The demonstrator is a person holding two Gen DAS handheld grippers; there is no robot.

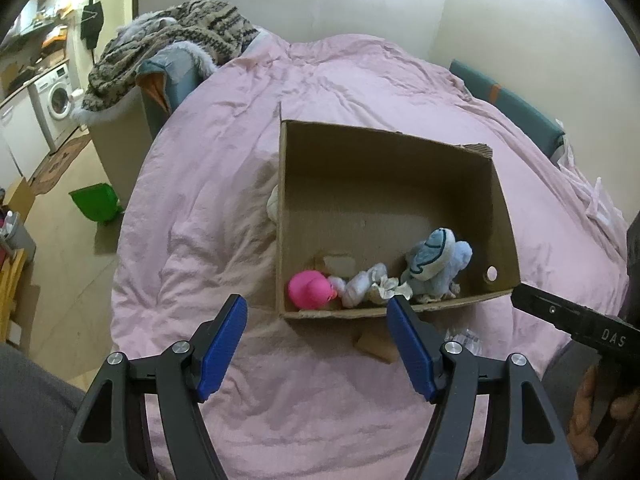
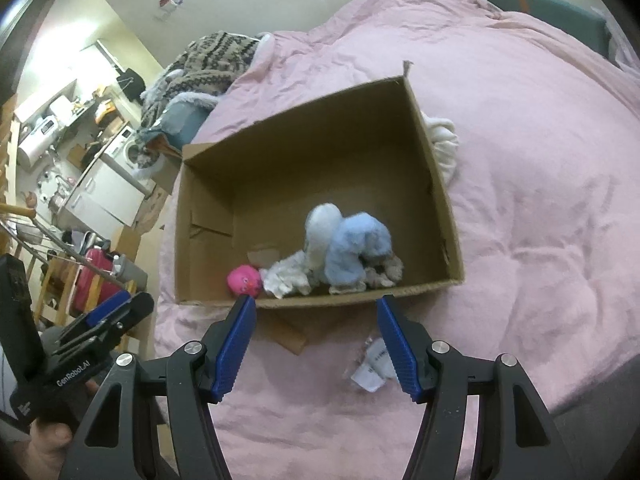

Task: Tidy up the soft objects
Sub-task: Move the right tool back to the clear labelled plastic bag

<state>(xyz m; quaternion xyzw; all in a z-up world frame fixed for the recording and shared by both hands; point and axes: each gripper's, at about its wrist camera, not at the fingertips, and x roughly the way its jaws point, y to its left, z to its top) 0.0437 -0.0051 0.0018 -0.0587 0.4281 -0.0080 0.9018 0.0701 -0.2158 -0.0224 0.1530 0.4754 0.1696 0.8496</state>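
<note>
Cardboard box (image 1: pixel 500 208) of soft toys (image 1: pixel 434 264) just beyond both empty, spread claws (image 1: pixel 318 308).

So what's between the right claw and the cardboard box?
Bare pink duvet, plus a brown cardboard scrap; right wrist view. Right claw, box.

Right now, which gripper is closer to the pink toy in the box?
Left. The left gripper hovers by the box corner where the pink toy lies; the right gripper is by the opposite near corner.
</note>
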